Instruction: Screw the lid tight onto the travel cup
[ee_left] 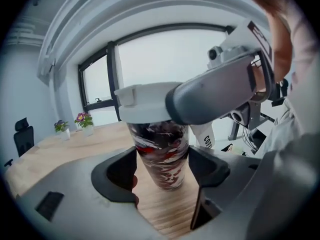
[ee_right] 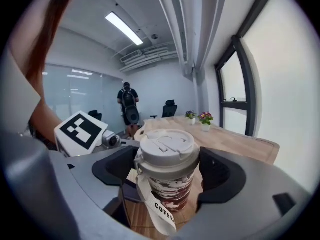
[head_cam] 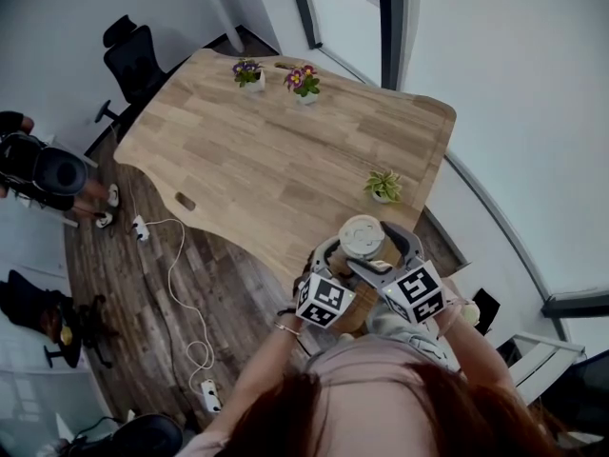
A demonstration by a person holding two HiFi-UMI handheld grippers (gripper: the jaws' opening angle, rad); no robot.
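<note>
The travel cup [ee_left: 160, 154], patterned red, white and dark, stands on the near edge of the wooden table [head_cam: 266, 150]. Its pale lid [ee_right: 167, 146] sits on top, and a strap [ee_right: 160, 211] printed COFFEE hangs down the side. My left gripper [ee_left: 162, 166] is shut on the cup's body, a jaw against each side. My right gripper [ee_right: 168, 166] is shut on the lid from the opposite side; one of its fingers [ee_left: 210, 94] lies across the lid in the left gripper view. In the head view the lid [head_cam: 362, 236] shows between both grippers.
A small green plant [head_cam: 383, 187] stands on the table just beyond the cup. Two flower pots [head_cam: 249, 72] [head_cam: 304, 82] sit at the far end. An office chair [head_cam: 133, 55] is at the far left, a person [head_cam: 48, 169] stands left, and a cable [head_cam: 181, 284] lies on the floor.
</note>
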